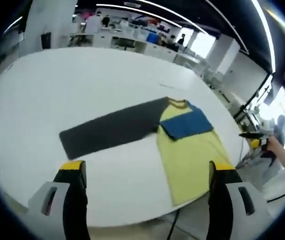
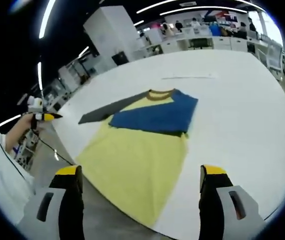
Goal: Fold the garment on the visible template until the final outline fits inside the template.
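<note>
My left gripper (image 1: 147,172) hangs open above the table's (image 1: 82,90) near edge. The yellow garment (image 1: 182,145) lies flat toward the right edge, blue sleeve (image 1: 185,122) folded across it, dark sleeve (image 1: 110,130) stretched left.

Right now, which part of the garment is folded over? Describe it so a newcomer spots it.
On the large white table lies a yellow long-sleeved shirt. Across its chest, below the collar, lies a folded blue sleeve; the other, dark grey sleeve stretches flat onto the table.

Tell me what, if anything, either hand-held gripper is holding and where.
Nothing. The left hand-held gripper and right hand-held gripper are both open, off the shirt on the table.
</note>
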Tool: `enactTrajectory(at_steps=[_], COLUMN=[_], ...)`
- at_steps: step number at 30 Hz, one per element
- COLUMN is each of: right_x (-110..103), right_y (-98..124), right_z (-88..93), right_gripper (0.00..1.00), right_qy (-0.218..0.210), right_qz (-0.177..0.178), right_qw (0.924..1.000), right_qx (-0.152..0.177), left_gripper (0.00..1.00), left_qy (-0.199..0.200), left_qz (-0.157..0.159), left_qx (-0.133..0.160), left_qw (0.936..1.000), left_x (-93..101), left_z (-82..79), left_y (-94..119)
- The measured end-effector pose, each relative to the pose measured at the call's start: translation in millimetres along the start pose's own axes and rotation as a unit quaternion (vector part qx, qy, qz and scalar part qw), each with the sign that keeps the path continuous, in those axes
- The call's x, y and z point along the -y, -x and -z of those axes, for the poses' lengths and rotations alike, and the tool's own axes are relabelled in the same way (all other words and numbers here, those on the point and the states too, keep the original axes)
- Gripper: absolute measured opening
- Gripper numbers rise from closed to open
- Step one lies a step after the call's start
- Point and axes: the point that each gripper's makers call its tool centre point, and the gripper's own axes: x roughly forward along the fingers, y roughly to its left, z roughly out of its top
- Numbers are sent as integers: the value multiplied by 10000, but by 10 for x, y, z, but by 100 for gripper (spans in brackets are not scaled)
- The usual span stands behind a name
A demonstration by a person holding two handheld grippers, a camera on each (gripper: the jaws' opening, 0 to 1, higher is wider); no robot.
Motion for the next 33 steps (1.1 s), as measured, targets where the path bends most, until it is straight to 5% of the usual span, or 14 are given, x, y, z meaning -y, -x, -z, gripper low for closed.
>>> enactTrajectory(at_steps=[19, 33], right_x=[81, 122], right_y=[-163, -254], right_z=[50, 92], right_gripper=[96, 96], right_qy=[-89, -247], right_qz=[41, 100], right_qw=[9999, 9995], right_qx=[-123, -163], left_gripper=[96, 91], left_qy=[571, 643], left_qz=[-610, -833], left_qx=[181, 139], left_qw=[9963, 9944], left_x=[-903, -1283], left_z=[-151, -145], left_y=[-416, -622])
